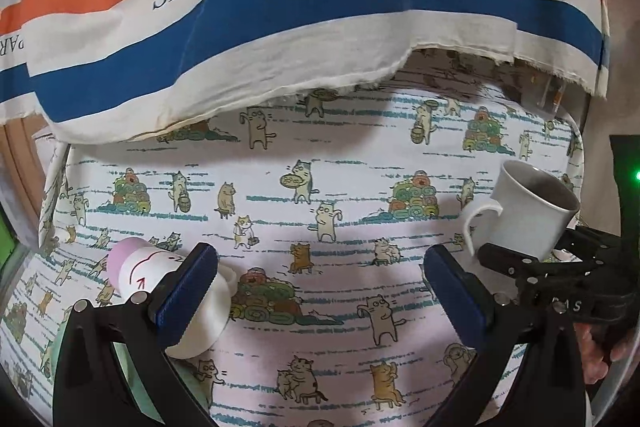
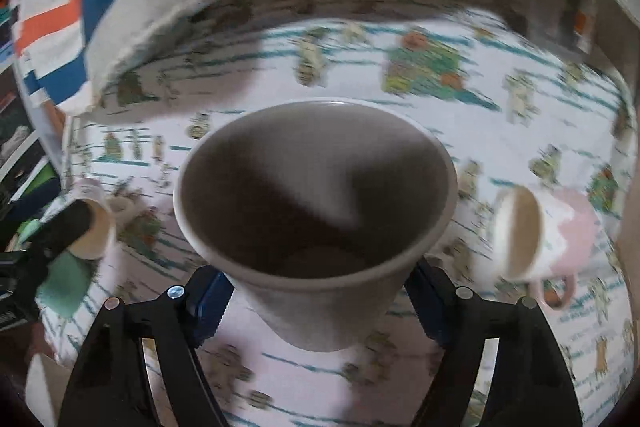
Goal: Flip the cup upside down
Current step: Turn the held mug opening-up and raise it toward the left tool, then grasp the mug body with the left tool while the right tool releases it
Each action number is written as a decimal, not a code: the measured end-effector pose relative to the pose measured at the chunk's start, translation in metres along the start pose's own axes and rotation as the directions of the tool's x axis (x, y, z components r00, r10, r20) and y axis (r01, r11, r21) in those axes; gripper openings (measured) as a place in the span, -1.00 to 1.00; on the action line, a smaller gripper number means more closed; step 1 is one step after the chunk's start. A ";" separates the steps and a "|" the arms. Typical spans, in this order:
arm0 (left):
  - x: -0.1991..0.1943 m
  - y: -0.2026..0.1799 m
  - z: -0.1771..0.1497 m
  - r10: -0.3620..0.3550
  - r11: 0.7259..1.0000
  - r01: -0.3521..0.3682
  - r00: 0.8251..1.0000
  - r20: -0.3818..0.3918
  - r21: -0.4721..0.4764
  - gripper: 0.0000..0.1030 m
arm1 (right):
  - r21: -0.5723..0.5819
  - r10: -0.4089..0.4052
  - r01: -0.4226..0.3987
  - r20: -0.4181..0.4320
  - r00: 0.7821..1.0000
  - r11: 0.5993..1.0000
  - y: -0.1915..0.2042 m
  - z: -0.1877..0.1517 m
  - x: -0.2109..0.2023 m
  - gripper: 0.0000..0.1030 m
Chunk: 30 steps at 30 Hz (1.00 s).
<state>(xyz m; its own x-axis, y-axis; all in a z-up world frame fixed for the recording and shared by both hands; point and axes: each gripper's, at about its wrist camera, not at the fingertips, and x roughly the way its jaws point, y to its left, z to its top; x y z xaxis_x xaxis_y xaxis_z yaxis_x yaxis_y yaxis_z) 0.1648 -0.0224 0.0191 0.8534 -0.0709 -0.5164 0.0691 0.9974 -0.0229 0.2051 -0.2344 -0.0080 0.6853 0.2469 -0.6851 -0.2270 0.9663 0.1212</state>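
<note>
1. White cup [image 2: 316, 211] clamped at its lower body between the blue pads of the right hand-held gripper [image 2: 316, 307], mouth open toward the camera, inside empty and shaded.
2. Same cup [image 1: 532, 211] seen from the left wrist view at the right edge: lifted clear of the worktop [image 1: 340, 367], tilted with the mouth up and to the right, handle pointing left, base seated in the black jaws of the right hand-held gripper [image 1: 532, 259].
3. Left hand-held gripper [image 1: 320, 291] spread wide with nothing between its blue pads [image 1: 188, 291], low over the cat-print cloth on the worktop.
4. Just behind the left finger, a second cup [image 1: 160, 279] on its side, white with a pink band and a drawn face.
5. In the right wrist view, blurred: a pink-and-white mug [image 2: 540, 231] on its side at the right, mouth facing left.
6. Striped cloth [image 1: 280, 7] in blue, orange and brown, printed "PARIS", hanging over the far side of the worktop.
</note>
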 end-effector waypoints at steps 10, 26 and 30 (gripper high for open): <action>0.004 -0.006 -0.003 0.013 0.999 -0.013 1.000 -0.006 0.031 0.99 | -0.028 -0.039 0.038 -0.016 0.999 0.999 0.005 -0.010 0.011 0.55; 0.004 -0.023 -0.007 -0.087 0.993 0.088 0.996 -0.024 0.076 0.99 | -0.056 -0.057 0.056 -0.021 0.998 0.997 -0.004 -0.021 0.005 0.56; 0.004 -0.028 -0.008 -0.125 0.989 0.128 0.991 -0.041 0.075 0.99 | -0.066 -0.039 0.038 -0.013 0.999 0.997 -0.007 -0.022 0.000 0.56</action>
<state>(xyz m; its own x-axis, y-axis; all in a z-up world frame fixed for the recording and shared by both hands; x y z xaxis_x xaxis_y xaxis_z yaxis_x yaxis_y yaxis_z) 0.1618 -0.0506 0.0106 0.8162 -0.1942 -0.5442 0.2160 0.9761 -0.0243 0.1917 -0.2422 -0.0248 0.6845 0.2083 -0.6986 -0.2460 0.9681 0.0476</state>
